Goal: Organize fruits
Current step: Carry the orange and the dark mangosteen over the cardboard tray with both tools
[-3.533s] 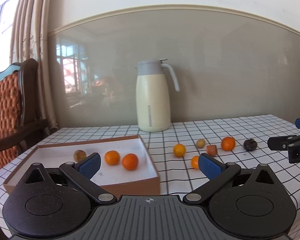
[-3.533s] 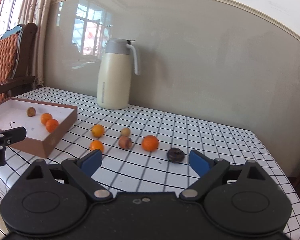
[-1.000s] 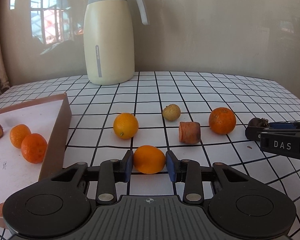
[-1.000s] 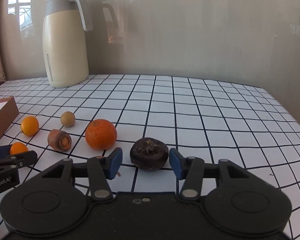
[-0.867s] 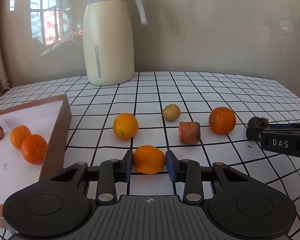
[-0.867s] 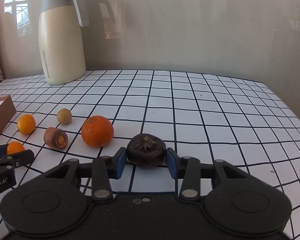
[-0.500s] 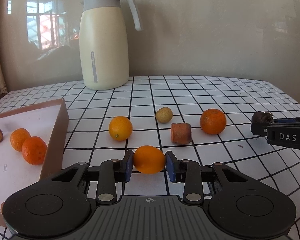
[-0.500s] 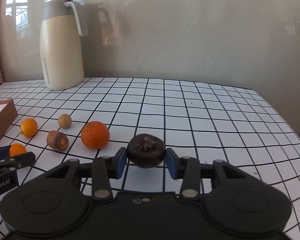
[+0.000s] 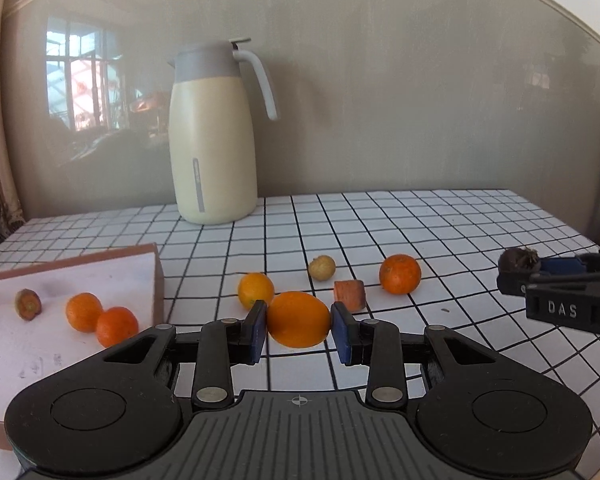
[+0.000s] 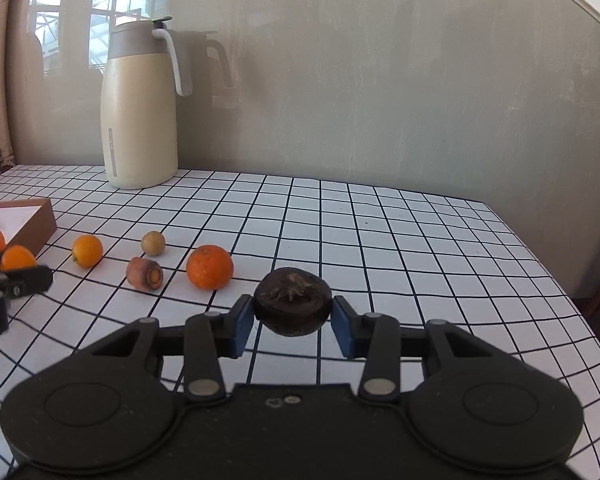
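Your left gripper (image 9: pixel 299 330): jaws clenched on a smooth oval orange fruit (image 9: pixel 299 319), carried clear of the black-gridded white table (image 9: pixel 380 216).

Your right gripper (image 10: pixel 293 322): jaws grasping a dark, wrinkled round fruit with a dried calyx on top (image 10: pixel 292 307), likewise off the table; in the left wrist view it sits at 3 o'clock.

Loose on the table, left wrist view:
- small round orange citrus (image 9: pixel 255 289), at 11 o'clock from the held orange fruit;
- little tan round fruit (image 9: pixel 322 268), at 1 o'clock;
- stubby cut carrot piece (image 9: pixel 349 294), just beside your right-hand jaw at 2 o'clock;
- rough-skinned round tangerine (image 9: pixel 400 274), farther out at 2 o'clock.

Shallow brown cardboard box with white lining (image 9: pixel 158 276), at 9 o'clock: you have two orange mandarins (image 9: pixel 101 319) touching each other and a carrot end (image 9: pixel 27 304) inside.

Tall cream thermal jug with grey lid and handle (image 9: pixel 213 136): upright at 12 o'clock, near the wall.
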`<state>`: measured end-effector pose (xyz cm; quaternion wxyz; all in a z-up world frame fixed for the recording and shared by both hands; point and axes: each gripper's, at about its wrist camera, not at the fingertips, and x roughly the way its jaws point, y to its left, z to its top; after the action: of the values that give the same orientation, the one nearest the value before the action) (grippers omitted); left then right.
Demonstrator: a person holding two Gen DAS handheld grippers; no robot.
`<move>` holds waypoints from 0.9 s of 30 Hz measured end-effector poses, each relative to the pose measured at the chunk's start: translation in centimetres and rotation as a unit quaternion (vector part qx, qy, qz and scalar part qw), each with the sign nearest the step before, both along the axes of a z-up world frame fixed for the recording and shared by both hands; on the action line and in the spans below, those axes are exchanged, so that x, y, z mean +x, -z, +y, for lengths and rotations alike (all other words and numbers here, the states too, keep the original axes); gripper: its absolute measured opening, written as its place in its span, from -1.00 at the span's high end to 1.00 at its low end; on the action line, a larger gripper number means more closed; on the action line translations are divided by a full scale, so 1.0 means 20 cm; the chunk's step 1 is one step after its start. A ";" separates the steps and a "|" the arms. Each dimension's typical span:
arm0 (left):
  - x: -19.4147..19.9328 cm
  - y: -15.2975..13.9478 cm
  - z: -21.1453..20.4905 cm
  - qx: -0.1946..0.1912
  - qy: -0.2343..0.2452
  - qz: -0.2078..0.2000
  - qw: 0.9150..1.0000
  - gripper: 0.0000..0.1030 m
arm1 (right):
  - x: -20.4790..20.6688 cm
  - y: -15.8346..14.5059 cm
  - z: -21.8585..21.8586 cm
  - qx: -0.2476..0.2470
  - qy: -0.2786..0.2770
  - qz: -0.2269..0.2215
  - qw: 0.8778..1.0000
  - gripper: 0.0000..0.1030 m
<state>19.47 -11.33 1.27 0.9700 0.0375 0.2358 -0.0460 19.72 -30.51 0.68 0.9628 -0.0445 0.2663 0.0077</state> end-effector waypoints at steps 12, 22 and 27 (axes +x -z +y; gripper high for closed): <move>-0.16 -0.11 0.18 0.002 -0.012 -0.026 1.000 0.32 | -0.14 -0.11 0.14 -0.003 -0.024 -0.026 0.999 0.35; -0.21 -0.17 0.32 0.002 -0.028 -0.042 0.999 0.32 | -0.15 -0.19 0.28 0.012 -0.057 -0.048 0.997 0.35; -0.22 -0.17 0.36 0.002 -0.033 -0.045 0.998 0.32 | -0.14 -0.21 0.39 0.014 -0.078 -0.054 0.995 0.35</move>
<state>15.05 -4.12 4.70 0.9805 0.0340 0.1930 -0.0117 16.99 -22.74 4.97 0.9727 -0.0524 0.2097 0.0840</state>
